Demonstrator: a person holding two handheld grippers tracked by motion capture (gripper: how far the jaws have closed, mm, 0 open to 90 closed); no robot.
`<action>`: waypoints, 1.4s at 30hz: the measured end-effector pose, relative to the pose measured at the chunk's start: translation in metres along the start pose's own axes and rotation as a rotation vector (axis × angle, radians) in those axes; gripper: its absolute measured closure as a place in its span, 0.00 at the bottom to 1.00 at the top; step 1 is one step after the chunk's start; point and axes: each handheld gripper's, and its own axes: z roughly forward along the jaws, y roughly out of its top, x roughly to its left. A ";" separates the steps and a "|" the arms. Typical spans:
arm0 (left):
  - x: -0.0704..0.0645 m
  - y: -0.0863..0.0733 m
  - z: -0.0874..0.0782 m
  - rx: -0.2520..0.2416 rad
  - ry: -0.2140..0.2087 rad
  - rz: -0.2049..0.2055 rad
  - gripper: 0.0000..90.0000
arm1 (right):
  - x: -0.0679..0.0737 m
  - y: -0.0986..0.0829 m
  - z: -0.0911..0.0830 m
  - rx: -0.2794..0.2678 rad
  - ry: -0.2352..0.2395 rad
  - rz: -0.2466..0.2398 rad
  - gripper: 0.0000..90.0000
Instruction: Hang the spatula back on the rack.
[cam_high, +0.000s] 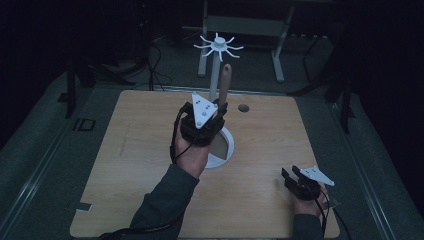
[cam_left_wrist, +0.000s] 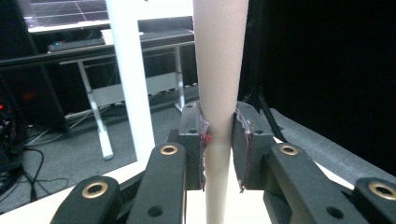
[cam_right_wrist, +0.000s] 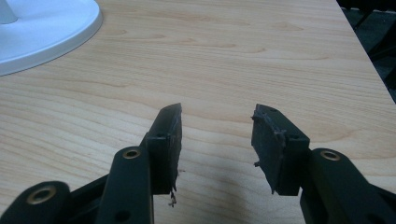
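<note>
The left gripper (cam_left_wrist: 219, 144) has its jaws clamped on an upright wooden stick (cam_left_wrist: 219, 70), lifted beside the white stand (cam_high: 216, 70). The right gripper (cam_right_wrist: 217, 140) rests with jaws apart and empty over the tabletop (cam_right_wrist: 233, 60). Placing the stick looks still undone.

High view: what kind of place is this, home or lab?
Probably a lab or test bay, not a home. A bare wooden table sits on dark matting, cables trail on the floor behind, and metal-legged desks stand at the back. The left gripper view shows a monitor on a desk.
</note>
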 end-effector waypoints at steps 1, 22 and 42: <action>0.000 0.000 0.001 0.000 0.005 -0.002 0.84 | 0.000 0.000 0.000 0.000 0.000 0.000 0.59; 0.004 0.005 0.012 0.034 0.117 0.033 0.84 | 0.000 0.000 0.000 -0.002 -0.001 0.000 0.59; 0.006 0.006 0.023 0.079 0.200 0.074 0.84 | 0.000 0.000 0.000 -0.003 -0.001 0.001 0.59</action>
